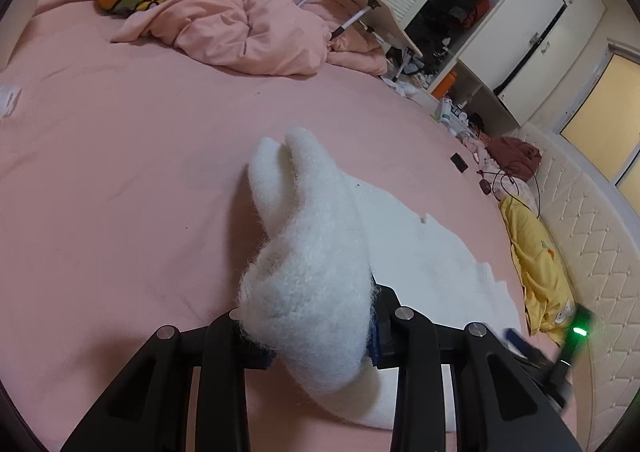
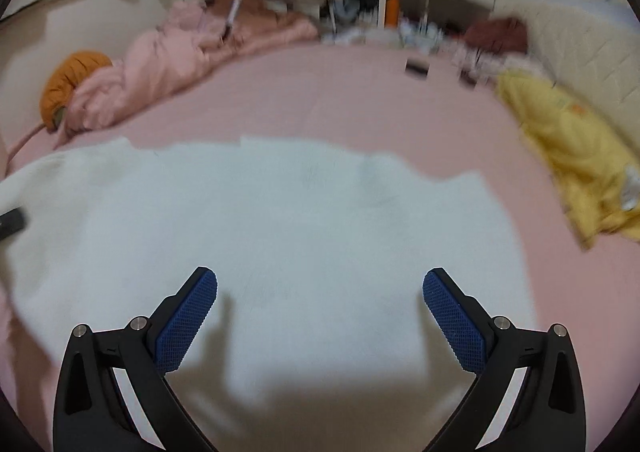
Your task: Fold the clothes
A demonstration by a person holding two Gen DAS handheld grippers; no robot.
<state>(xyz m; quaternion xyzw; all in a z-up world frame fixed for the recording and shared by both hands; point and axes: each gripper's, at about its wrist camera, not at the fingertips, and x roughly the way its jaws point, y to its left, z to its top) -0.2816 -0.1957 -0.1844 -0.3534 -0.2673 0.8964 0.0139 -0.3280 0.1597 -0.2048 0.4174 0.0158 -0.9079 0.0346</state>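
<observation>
The white fluffy garment (image 1: pixel 316 252) lies spread on the pink bed (image 1: pixel 120 155), one bunched fold lifted and clamped between the left gripper's (image 1: pixel 320 332) pads. The right gripper (image 2: pixel 320 316) hangs over the spread fabric, jaws wide apart, empty. The wardrobe (image 1: pixel 472 3) stands open, its dark contents indistinct.

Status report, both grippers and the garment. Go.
Left gripper shut on white fuzzy garment, fold lifted off pink bed. Right gripper open, empty, above the garment. Nothing in the way.
</observation>
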